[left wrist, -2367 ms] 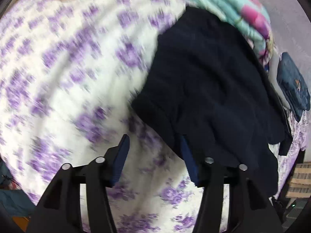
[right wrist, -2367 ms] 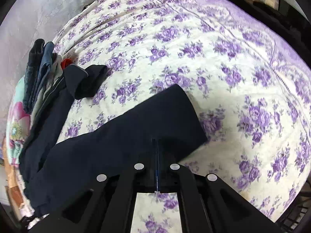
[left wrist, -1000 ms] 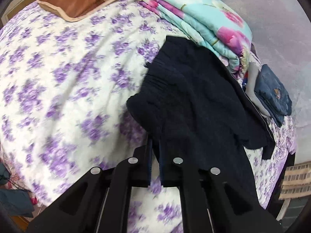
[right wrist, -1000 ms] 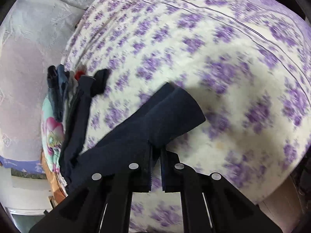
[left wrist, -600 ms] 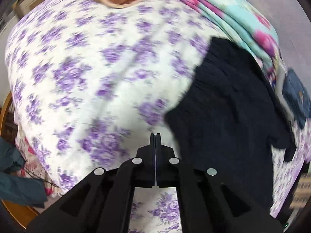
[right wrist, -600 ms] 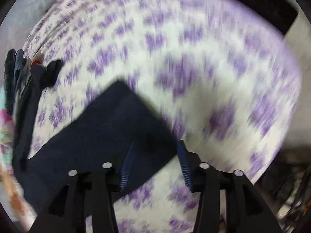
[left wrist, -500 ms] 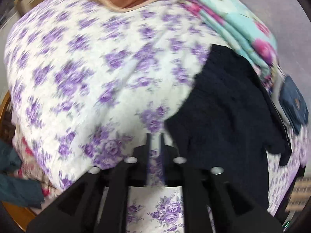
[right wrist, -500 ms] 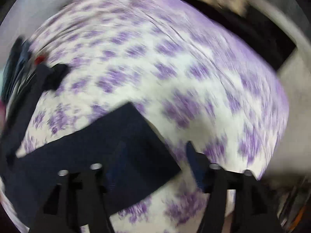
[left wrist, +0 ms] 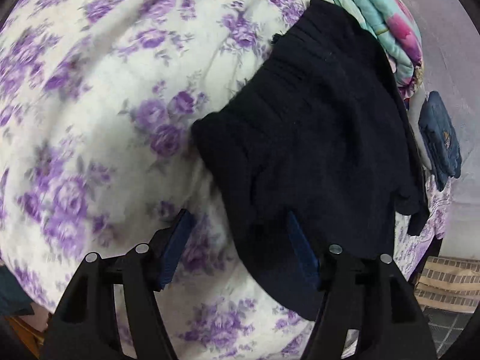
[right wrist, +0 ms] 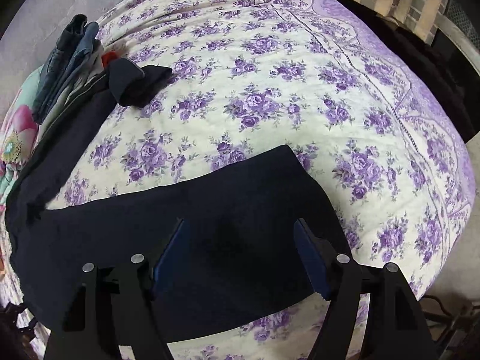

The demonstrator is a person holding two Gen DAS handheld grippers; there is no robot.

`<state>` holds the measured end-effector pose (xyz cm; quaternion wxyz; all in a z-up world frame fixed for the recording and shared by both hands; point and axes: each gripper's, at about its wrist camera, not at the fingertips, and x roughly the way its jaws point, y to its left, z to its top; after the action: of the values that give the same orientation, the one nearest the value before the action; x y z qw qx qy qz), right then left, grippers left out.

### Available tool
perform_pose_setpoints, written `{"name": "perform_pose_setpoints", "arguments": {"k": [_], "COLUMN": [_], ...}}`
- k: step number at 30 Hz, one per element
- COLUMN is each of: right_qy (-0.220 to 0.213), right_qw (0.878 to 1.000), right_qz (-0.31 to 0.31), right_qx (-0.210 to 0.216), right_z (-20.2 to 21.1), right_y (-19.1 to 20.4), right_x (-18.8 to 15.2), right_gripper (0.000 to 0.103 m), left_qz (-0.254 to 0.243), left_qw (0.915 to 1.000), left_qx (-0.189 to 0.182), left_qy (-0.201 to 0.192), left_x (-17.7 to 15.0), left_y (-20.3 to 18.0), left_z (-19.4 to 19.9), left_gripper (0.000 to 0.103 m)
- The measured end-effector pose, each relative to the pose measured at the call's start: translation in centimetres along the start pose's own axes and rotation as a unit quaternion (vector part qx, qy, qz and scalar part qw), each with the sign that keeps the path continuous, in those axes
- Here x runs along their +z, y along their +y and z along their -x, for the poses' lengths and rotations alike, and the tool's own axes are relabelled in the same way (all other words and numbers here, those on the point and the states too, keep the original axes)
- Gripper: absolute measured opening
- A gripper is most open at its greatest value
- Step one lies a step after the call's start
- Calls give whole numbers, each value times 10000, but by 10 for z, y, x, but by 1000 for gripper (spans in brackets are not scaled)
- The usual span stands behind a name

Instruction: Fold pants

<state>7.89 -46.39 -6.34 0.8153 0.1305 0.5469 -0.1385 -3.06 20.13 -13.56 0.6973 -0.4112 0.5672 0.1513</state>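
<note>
Flanking dark pants [right wrist: 210, 210] on floral bedspread [right wrist: 300, 90]: folded clothes stack [right wrist: 69, 60], quilt [left wrist: 375, 15]; left tool [left wrist: 237, 240] opening, right tool [right wrist: 240, 249] released.

The left gripper [left wrist: 237, 246] has matte black angular fingers with blue ribbed pads on their inner faces (two round silver screw heads per finger, at about 7 and 5 o'clock in view). The right gripper [right wrist: 240, 255] is built the same: black frame, blue pads, silver screws.

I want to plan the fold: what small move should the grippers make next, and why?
Probably close both on the pants. The right gripper stands open over the leg end; the left gripper, jaws opening, straddles the waist edge. Neither grips cloth yet.
</note>
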Motion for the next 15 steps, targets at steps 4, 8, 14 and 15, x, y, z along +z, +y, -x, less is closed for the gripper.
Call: {"name": "perform_pose_setpoints", "arguments": {"k": [4,8,14,15], "right_qy": [25,32,498,576], "right_qw": [10000,9998,9982,9976], "right_qz": [33,178,-335,-393], "right_qx": [77,-91,-88,-48], "right_z": [-2,-5,-26,-29], "right_y": [3,4,-27,-30], "right_x": [-3,-5,-12,-14], "right_gripper": [74,74,73,73], "left_qz": [-35,-282,-537,-519], "left_qw": [9999,9984,9938,9936], "left_qx": [72,359,634,606], "left_qy": [-147,-319,-735,-803], "left_x": [16,24,1,-2], "left_y": [-13,-30,-39,-38], "left_z": [-4,0,39,46], "left_gripper": [64,17,15,15]}}
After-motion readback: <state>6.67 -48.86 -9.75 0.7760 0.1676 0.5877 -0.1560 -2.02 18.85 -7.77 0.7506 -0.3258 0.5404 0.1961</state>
